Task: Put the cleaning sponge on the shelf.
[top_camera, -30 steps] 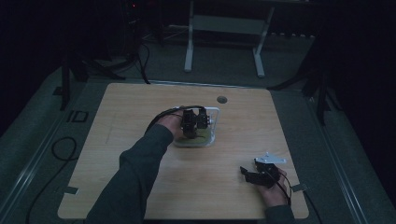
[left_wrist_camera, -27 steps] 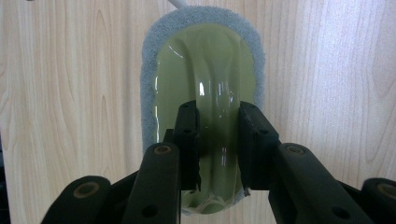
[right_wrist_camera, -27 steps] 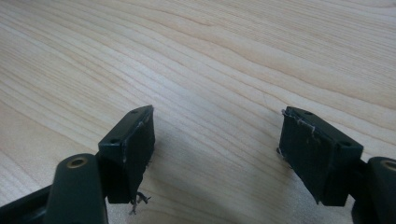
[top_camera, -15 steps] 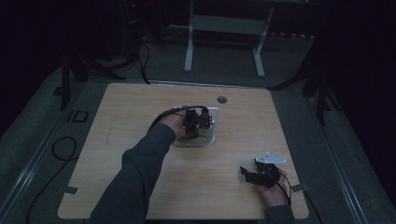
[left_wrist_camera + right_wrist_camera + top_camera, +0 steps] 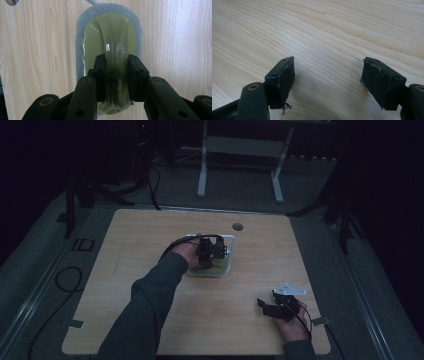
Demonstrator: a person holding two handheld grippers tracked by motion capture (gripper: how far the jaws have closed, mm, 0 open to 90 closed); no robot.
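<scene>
while the high view shows little change over the last second, the left tool (image 5: 210,251) stays over the green scrubber (image 5: 214,268) mid-desk (image 5: 150,245), right tool (image 5: 278,308) parked. left gripper view: clenched on the scrubber's glossy handle (image 5: 117,67), foam edge (image 5: 80,45) flat, so lifting seems next. right gripper view: released, empty.

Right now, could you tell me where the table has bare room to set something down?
The wooden table is bare along its left side and across the far edge, apart from a round grommet hole. The middle is crowded by the left gripper clamped on the green-handled sponge; the right gripper occupies the near right corner.
</scene>
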